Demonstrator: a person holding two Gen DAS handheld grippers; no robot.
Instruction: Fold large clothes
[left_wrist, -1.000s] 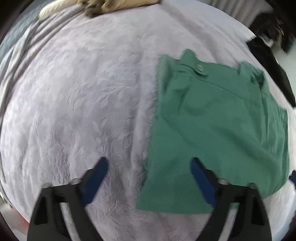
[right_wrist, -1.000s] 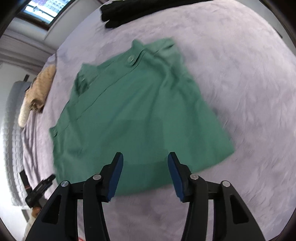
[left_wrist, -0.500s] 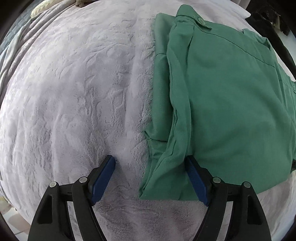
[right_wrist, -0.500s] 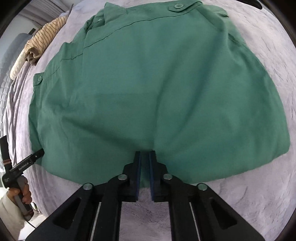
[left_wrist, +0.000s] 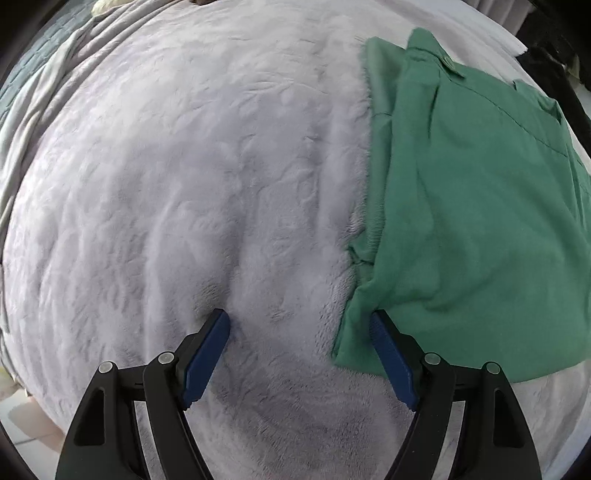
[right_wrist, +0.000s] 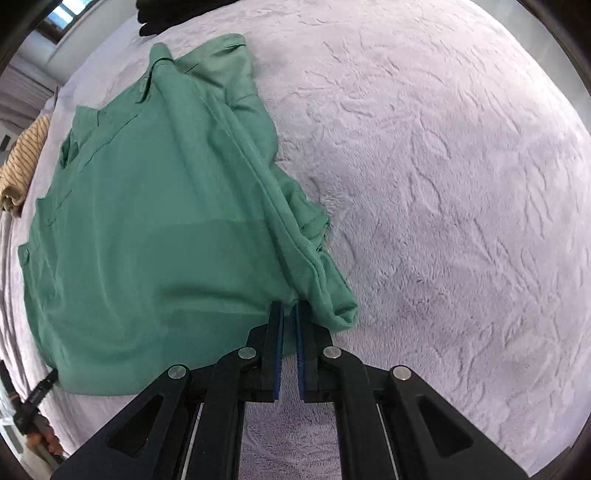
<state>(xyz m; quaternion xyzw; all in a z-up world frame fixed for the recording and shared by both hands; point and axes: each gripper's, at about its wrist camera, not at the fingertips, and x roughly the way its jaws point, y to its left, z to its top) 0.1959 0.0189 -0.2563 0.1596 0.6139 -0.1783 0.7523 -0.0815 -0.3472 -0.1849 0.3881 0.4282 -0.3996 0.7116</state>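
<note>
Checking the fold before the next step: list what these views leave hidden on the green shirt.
- Green shirt, left wrist view: far side cut off by the right frame edge.
- Right wrist view: hem under the right gripper, covered by its jaws.
- Shirt underside: pressed against the blanket in both views.

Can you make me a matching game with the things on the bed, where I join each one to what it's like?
Things:
1. green shirt
2. left gripper
3. right gripper
4. striped cloth

What it's like:
a. open wide, one finger by the shirt's corner
b. lying on the purple blanket, partly folded
c. bunched up at the far edge of the bed
d. pinching the shirt's hem

Pairs: 1-b, 2-a, 3-d, 4-c
</note>
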